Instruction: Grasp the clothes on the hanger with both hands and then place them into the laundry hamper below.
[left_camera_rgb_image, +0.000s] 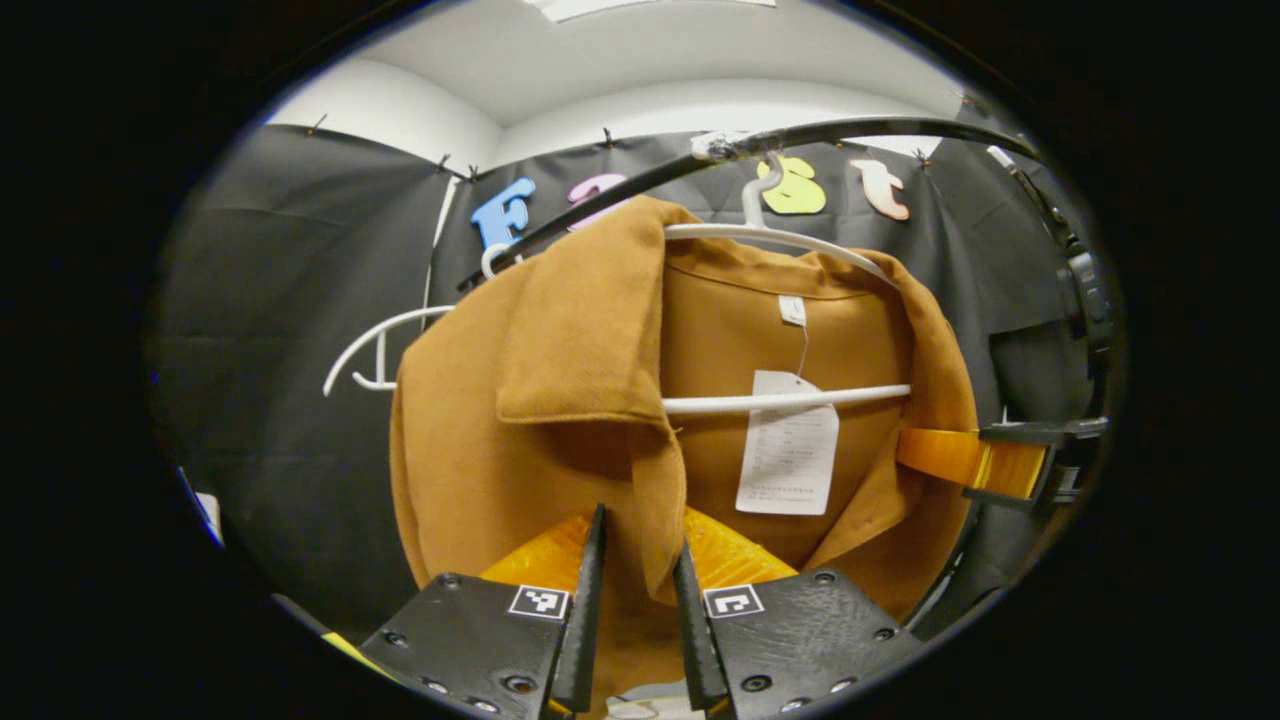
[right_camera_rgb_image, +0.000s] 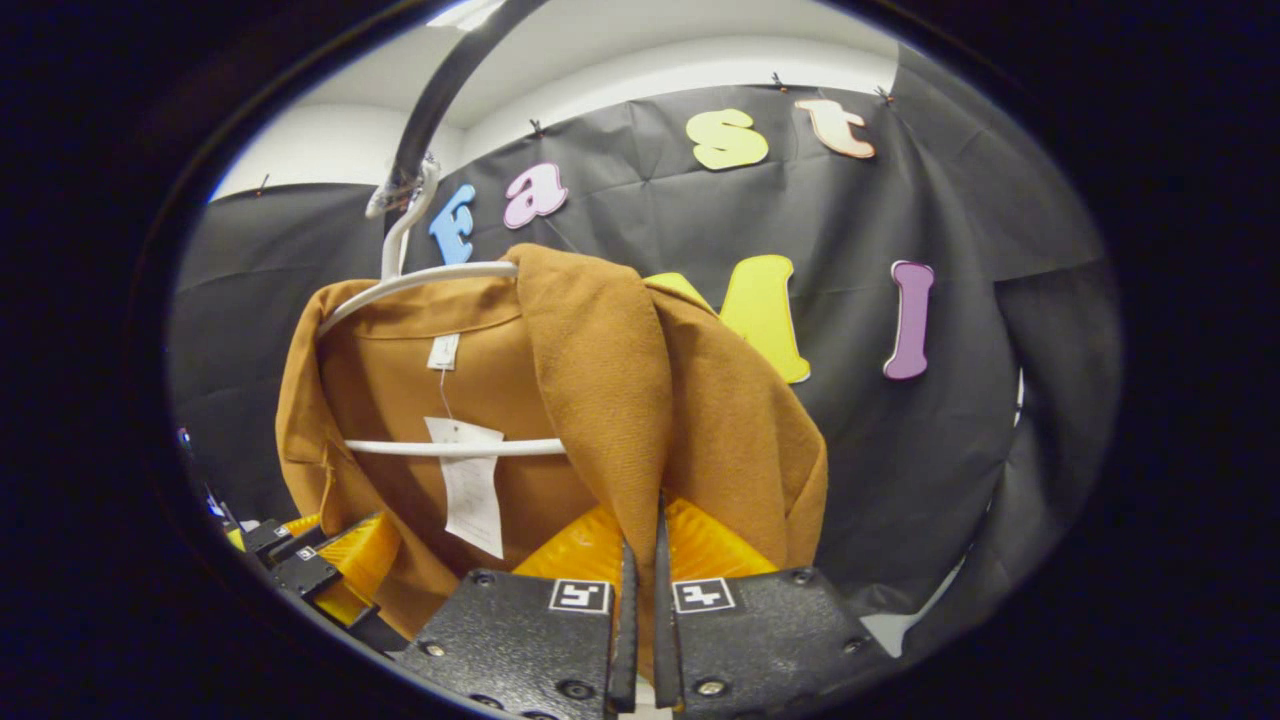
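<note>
Brown jacket (left_camera_rgb_image: 560, 400) on one of two hangers (left_camera_rgb_image: 790, 240), both claws pinching it

Black cloth wall (right_camera_rgb_image: 950, 440), white ceiling (left_camera_rgb_image: 640, 60)

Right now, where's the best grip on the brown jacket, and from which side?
Grip the two front plackets of the brown jacket, one per tongs, coming head-on from the open front. Those edges hang as free vertical folds off the white hanger; the left tongs and right tongs already straddle one each.
</note>
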